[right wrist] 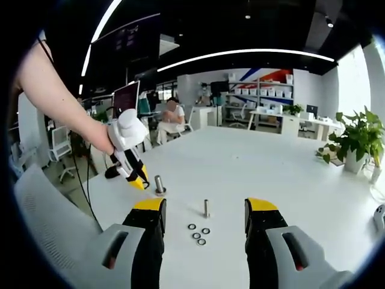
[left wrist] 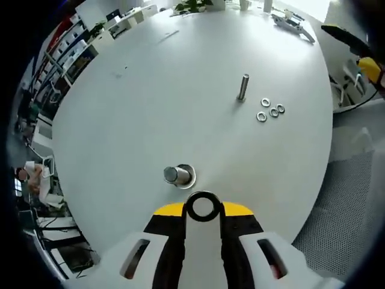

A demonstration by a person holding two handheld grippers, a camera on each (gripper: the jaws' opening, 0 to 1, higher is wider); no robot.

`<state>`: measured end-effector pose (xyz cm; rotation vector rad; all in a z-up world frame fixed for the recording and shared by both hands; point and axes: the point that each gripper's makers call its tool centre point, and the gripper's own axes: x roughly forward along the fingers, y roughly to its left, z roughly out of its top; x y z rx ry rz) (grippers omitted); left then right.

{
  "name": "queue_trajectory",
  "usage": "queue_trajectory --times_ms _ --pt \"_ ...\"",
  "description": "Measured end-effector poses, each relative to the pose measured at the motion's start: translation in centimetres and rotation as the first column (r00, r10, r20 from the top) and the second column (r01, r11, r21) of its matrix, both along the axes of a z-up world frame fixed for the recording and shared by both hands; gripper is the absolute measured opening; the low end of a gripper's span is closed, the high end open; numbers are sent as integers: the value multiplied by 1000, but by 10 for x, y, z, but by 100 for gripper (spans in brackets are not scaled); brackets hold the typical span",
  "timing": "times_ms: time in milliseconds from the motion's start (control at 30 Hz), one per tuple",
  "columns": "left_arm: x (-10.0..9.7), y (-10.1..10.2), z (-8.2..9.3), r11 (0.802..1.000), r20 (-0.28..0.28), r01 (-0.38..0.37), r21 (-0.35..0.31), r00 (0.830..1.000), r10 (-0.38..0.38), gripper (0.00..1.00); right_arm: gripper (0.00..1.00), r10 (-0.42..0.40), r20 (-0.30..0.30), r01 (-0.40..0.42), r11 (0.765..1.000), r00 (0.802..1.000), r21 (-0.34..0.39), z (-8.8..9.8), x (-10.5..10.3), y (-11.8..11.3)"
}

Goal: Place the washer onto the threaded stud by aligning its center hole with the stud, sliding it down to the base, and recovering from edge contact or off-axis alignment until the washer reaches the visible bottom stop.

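Observation:
My left gripper (left wrist: 203,208) is shut on a steel washer (left wrist: 203,206), held flat between its yellow-tipped jaws. Just beyond the washer a short thick stud (left wrist: 179,175) stands upright on its round base on the white table (left wrist: 150,102); the washer is beside it, not over it. In the right gripper view a hand holds that left gripper (right wrist: 140,180) just left of the same stud (right wrist: 159,184). My right gripper (right wrist: 205,211) stands open above the table with nothing between its jaws.
A thinner upright bolt (left wrist: 243,87) (right wrist: 206,208) stands mid-table, with several loose washers (left wrist: 271,110) (right wrist: 198,235) beside it. A potted plant (right wrist: 355,141) sits at the table's right end. A mesh chair (left wrist: 343,198) is by the table edge.

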<state>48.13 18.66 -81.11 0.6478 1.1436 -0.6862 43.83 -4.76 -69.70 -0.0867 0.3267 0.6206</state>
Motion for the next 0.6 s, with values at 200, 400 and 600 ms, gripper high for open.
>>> queue_trajectory --times_ms 200,400,600 --pt "10 4 9 1000 21 -7 8 1000 7 19 54 2 -1 -2 1000 1000 5 0 0 1" --pt "21 1 16 1000 36 3 14 999 -3 19 54 0 0 0 1000 1000 7 1 0 0" --pt "31 -4 15 1000 40 17 23 999 -18 19 54 -2 0 2 1000 1000 5 1 1 -1"
